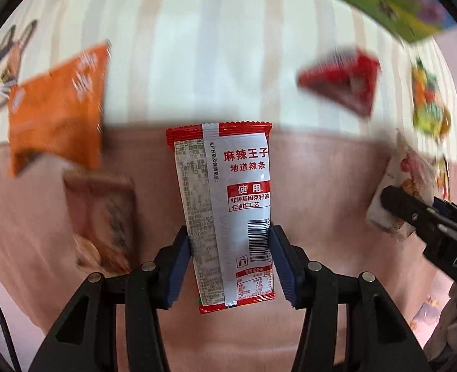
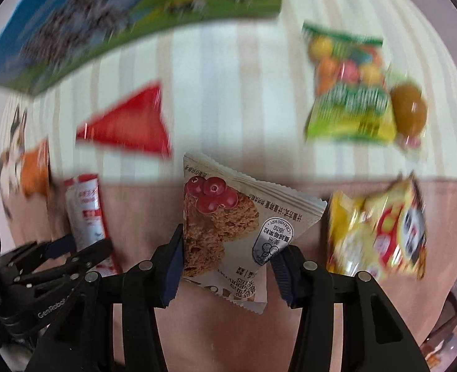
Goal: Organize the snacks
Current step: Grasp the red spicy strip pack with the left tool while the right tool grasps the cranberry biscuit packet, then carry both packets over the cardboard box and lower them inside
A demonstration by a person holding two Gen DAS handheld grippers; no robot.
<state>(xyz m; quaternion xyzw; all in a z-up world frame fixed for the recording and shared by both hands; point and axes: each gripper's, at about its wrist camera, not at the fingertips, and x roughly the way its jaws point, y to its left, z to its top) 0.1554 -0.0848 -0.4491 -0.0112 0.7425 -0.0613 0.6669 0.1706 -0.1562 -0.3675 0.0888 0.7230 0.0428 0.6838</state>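
Blue-padded left gripper clamps red-white packet; right gripper pinches cranberry packet.

Red-and-white spicy strip pack, white cranberry pack with red berries, orange pouch, green candy bag, yellow bag, cream-striped cloth.
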